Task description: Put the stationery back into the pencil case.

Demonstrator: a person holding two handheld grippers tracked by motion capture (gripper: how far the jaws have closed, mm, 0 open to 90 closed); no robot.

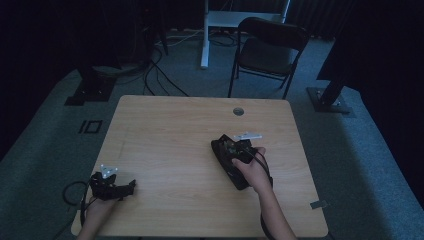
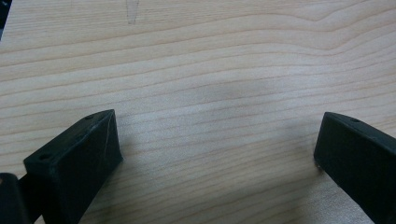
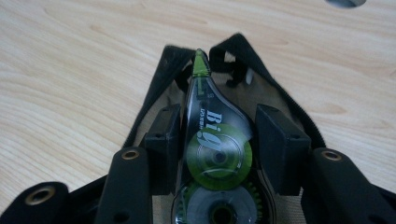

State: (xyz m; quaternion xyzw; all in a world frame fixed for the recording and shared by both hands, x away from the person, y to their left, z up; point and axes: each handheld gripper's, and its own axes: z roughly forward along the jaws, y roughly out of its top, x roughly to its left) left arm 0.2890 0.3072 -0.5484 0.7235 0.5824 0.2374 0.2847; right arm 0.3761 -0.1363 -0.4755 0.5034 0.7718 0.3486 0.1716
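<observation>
Green-wheeled and clear-bodied, the correction tape dispenser sits between my right gripper jaws, which pinch its sides, its pointed tip aimed into the open black zippered pouch lying on the light wooden table (right of centre, seen from above). My left gripper rests near the table's front left corner, jaws spread wide over bare wood.

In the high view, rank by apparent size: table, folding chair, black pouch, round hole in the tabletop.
1. table
2. folding chair, though farther from the camera
3. black pouch
4. round hole
</observation>
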